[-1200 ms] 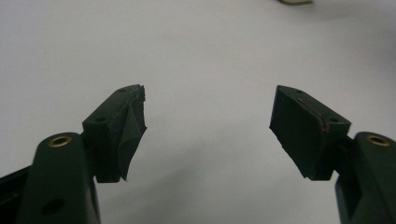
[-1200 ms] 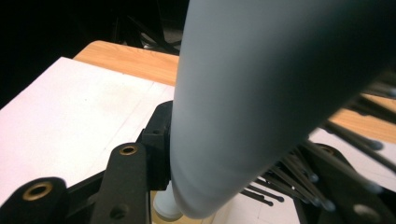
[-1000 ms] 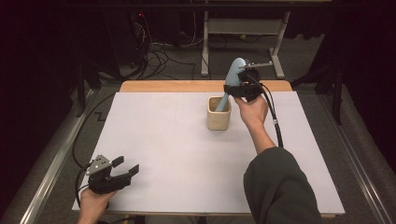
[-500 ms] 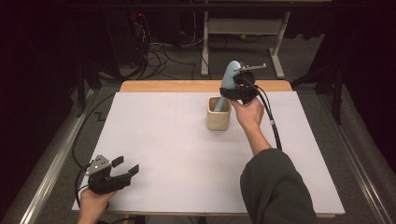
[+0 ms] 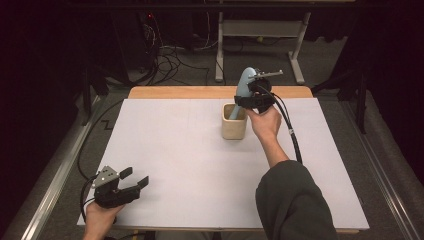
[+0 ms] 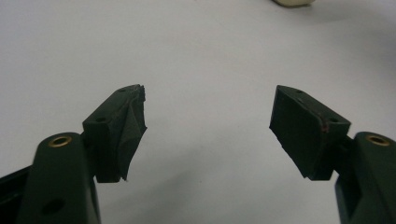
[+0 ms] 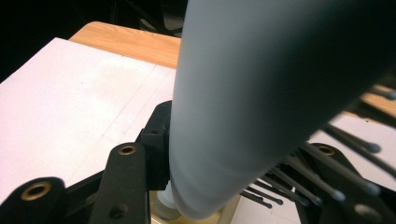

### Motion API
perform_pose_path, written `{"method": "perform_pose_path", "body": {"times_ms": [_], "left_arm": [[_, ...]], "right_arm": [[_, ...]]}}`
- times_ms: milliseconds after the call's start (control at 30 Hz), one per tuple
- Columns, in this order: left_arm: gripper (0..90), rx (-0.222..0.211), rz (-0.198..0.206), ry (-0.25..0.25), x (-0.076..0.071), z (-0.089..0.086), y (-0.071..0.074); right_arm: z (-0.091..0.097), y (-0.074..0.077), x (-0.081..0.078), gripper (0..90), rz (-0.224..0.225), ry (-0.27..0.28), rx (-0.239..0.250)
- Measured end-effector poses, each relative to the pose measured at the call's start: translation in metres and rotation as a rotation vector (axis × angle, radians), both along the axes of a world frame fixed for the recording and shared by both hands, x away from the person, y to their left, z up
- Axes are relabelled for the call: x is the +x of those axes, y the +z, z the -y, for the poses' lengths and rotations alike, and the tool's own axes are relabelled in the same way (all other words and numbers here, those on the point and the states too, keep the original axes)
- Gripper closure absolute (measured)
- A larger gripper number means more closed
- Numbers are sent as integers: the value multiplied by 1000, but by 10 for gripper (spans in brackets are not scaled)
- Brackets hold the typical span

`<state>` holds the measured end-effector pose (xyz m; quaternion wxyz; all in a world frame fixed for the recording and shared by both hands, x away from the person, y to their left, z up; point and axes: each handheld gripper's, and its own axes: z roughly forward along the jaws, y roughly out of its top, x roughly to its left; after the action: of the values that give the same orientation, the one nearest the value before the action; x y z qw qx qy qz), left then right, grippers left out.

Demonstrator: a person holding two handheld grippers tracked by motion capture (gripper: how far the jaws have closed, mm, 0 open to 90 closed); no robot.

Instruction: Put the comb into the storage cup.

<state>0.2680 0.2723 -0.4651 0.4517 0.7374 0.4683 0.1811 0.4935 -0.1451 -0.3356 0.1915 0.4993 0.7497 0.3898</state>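
Work in hand: putting a pale blue-grey hairbrush point(image 5: 243, 86) into a beige cup point(image 5: 234, 128) that stands near the far edge of the tabletop point(image 5: 175, 150), a little right of its middle.
Done so far: the brush's narrow handle end is already down inside the cup, seen in the right gripper view going past the rim; the wide head with its pins leans up and away toward the far edge.
Left to do: by my reading, lower it a bit more, let go, and draw the hand clear so the brush rests on the rim by itself.
Right gripper point(image 5: 256, 96): fingers closed tight on the brush body, one pad on each side.
Left gripper point(image 5: 131, 179): near the tabletop's near left corner, fingers point(image 6: 120, 126) spread wide with nothing between them, bare surface beneath.
Against the earlier frame: the brush stands slightly steeper and closer over the cup; the cup and the left gripper are where they were.
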Motion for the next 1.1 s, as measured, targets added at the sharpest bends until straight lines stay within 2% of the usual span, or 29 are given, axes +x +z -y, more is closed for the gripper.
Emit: {"method": "perform_pose_path", "body": {"times_ms": [567,667,800,1100], "left_arm": [[274,2,3,-2,0,0,0],[274,0,3,-1,0,0,0],[274,4,4,-5,0,0,1],[275,4,3,-5,0,0,0]], "right_arm": [[-3,-9,3,530,-28,2,-19],[-3,-12,3,529,-21,2,-13],[-1,-18,3,526,-39,-5,-18],[1,-22,2,524,-39,-4,-19]]}}
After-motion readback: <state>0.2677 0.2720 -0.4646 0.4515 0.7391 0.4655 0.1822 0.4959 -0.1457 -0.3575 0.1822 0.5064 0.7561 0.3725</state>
